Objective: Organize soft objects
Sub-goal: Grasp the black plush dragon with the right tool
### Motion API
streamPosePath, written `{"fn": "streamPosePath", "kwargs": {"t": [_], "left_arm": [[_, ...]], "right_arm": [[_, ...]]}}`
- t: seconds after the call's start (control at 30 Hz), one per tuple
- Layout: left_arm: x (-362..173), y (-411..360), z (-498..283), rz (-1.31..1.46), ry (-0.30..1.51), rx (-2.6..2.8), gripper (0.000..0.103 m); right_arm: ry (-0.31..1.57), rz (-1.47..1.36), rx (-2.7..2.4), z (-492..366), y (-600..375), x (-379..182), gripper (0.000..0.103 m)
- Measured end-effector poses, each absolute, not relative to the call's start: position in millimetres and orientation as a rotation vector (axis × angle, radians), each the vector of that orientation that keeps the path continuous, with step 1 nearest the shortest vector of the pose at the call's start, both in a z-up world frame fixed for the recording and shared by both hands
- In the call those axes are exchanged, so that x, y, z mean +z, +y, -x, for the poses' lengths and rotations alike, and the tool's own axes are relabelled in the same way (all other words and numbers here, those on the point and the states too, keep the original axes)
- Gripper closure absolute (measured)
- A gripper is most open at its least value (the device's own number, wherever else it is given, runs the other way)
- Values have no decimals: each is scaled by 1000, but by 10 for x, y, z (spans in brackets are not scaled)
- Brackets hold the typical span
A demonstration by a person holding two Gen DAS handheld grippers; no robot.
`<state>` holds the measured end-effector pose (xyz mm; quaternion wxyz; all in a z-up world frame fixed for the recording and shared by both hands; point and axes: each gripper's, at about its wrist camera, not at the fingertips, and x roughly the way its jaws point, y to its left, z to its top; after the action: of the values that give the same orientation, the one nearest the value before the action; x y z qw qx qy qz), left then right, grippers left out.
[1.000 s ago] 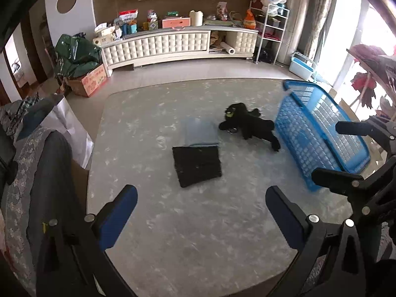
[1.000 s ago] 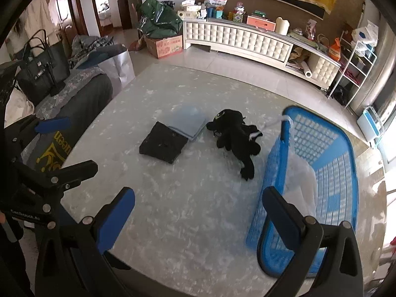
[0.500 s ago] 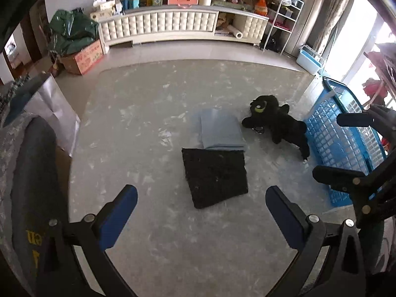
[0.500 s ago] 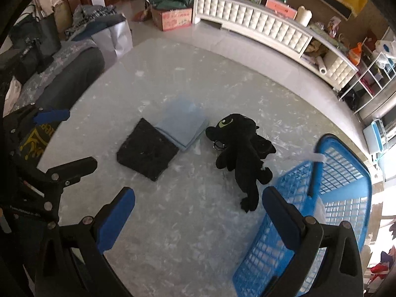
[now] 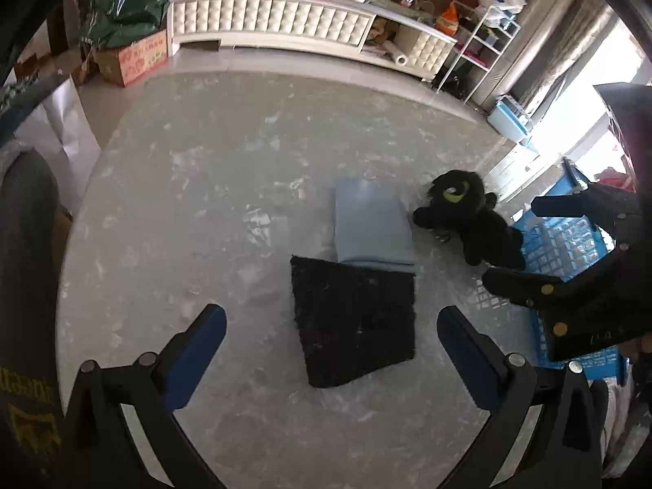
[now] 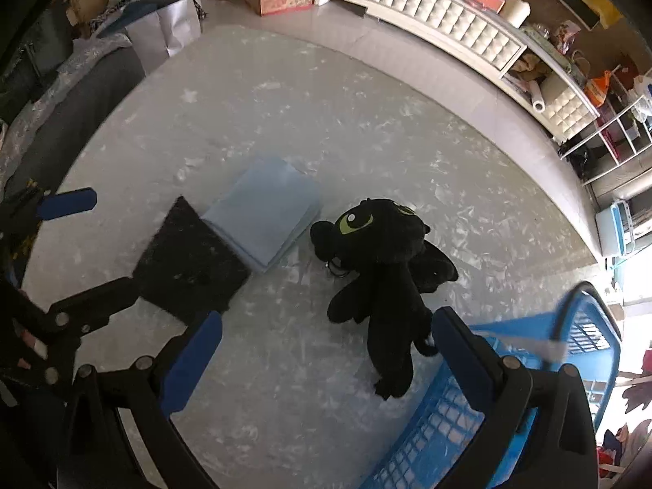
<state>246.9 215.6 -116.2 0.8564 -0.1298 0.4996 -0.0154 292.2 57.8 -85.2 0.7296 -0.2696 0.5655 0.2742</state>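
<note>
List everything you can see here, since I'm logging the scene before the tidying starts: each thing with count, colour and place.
Fuzzy black square cloth: 1, black, flat on the grey mat, nearest the left gripper.
Folded light-blue cloth: 1, pale blue, on the mat, its near edge meeting the black cloth.
Black plush dragon with green eyes: 1, black, lying on the mat between the blue cloth and the basket.
Blue plastic lattice basket: 1, blue, at the mat's right edge.
Grey mottled floor mat: 1, grey, under everything.
White tufted low cabinet: 1, white, along the far wall.
Cardboard box: 1, pinkish print, left of the cabinet.
Left gripper: 1, black with blue pads, open.
Right gripper: 1, same, open.
</note>
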Motion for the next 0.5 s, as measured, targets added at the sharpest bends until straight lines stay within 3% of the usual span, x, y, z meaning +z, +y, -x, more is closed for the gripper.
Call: {"fn": "streamPosePath", "kwargs": {"t": [0.5], "left_arm": [[-1349,2252,-2628,310,1100,33,0]], "right_arm": [[1330,668,477,-3411,636,-1281,0]]}}
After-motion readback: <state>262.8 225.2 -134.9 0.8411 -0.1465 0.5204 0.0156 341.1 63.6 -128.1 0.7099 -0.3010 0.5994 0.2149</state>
